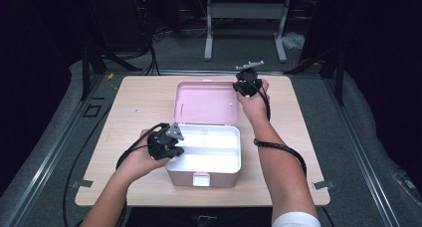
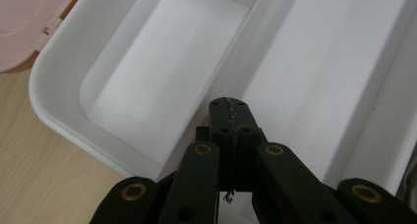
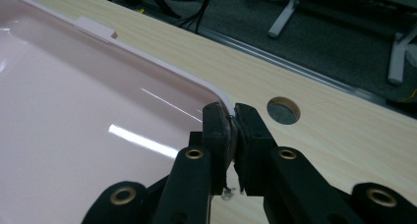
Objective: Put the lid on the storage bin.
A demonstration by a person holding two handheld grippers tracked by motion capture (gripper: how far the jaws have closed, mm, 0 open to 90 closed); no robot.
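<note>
A: Dark room, grey floor, cables and a white frame's legs past the far edge, and a pale wooden bench (image 1: 134,102) under me. What have you got?

B: A pink plastic storage box (image 1: 203,175) sits mid-bench with its pink hinged lid (image 1: 205,103) thrown open toward the far side. My right fingers (image 3: 231,117) are pinched on the lid's far right corner rim. My left fingers (image 2: 231,117) are shut flat together, holding nothing, poised over the white divided tray (image 2: 162,81) at the box's near left.

A: What worries you?

B: The right grip is only a thin bite on a curved rim. If I swing the lid, I think it could slip free and drop. And the left fingers hang inside the box, so a closing lid might strike them or shove the box.
</note>
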